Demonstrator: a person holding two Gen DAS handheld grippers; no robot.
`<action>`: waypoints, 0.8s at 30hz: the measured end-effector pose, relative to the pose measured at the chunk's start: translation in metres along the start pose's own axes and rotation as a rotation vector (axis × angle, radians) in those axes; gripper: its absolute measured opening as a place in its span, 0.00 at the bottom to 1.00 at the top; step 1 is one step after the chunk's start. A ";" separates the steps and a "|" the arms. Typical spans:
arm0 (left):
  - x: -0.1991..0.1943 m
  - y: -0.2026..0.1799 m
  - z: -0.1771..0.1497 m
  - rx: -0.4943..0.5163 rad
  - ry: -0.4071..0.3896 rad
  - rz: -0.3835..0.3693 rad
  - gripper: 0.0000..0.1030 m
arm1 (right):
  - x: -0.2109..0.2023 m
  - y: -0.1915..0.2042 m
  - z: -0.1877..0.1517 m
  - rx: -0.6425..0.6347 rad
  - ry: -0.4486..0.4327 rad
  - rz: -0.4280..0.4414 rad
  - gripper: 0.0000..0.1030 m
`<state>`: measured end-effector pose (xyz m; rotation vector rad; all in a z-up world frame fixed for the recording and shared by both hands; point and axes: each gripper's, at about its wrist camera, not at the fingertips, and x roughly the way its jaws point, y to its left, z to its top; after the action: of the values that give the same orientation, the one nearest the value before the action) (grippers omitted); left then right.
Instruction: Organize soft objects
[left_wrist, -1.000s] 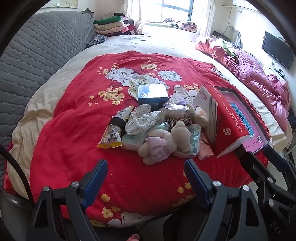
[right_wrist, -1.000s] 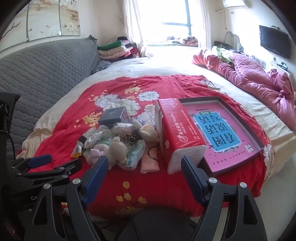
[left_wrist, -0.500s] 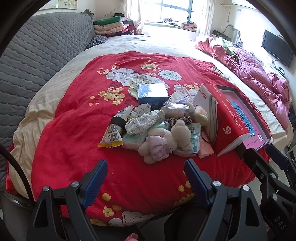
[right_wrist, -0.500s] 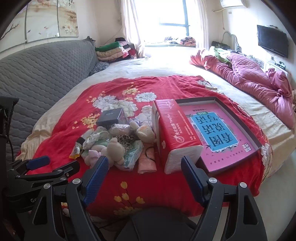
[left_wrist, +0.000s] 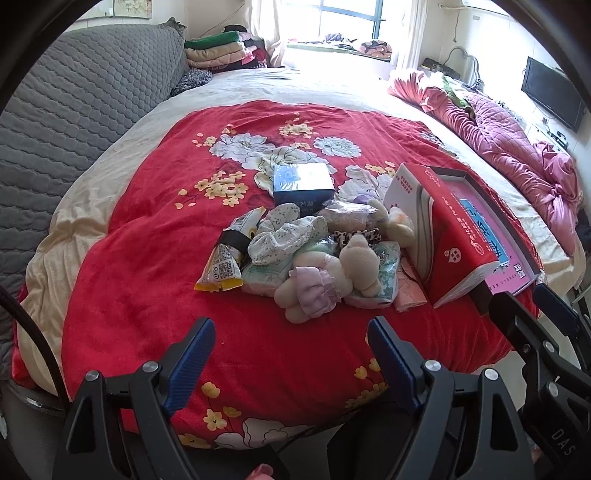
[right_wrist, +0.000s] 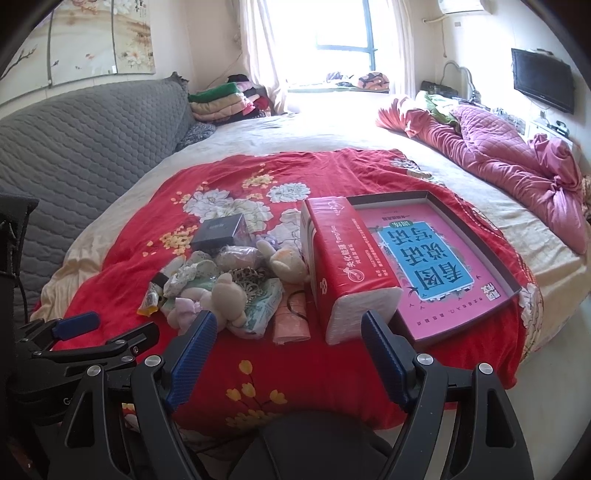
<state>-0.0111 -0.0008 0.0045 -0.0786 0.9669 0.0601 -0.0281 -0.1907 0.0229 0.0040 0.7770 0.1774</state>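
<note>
Nothing is picked up yet: this looks like the approach before the first grasp. The left gripper (left_wrist: 288, 345) and the right gripper (right_wrist: 286, 334) both hang released and empty near the foot of the red floral blanket (left_wrist: 147, 280), jaws spread wide. The soft things lie heaped mid-blanket: a cream plush toy in a lilac dress (left_wrist: 325, 280), a white floral-print cloth (left_wrist: 280, 236), wrapped tissue packs (right_wrist: 264, 308). The heap touches a red brick-shaped tissue package (right_wrist: 343, 258), which leans beside a shallow grey-rimmed tray with a pink printed base (right_wrist: 476, 295), probably the destination. Next, one gripper should reach forward to the plush, the nearest item. Bare blanket in front gives free room; the package crowds the heap's right side.
</note>
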 end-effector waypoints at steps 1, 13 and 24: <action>0.000 0.000 0.000 0.001 -0.001 0.000 0.81 | 0.000 0.000 0.000 0.001 0.000 0.001 0.79; 0.001 0.000 0.000 0.003 0.000 0.001 0.81 | 0.001 0.002 -0.001 -0.007 0.005 -0.008 0.79; 0.002 -0.001 0.000 0.005 0.001 0.000 0.81 | 0.000 0.002 -0.002 -0.010 0.007 -0.002 0.79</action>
<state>-0.0102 -0.0018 0.0028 -0.0745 0.9677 0.0578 -0.0294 -0.1885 0.0214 -0.0069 0.7826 0.1790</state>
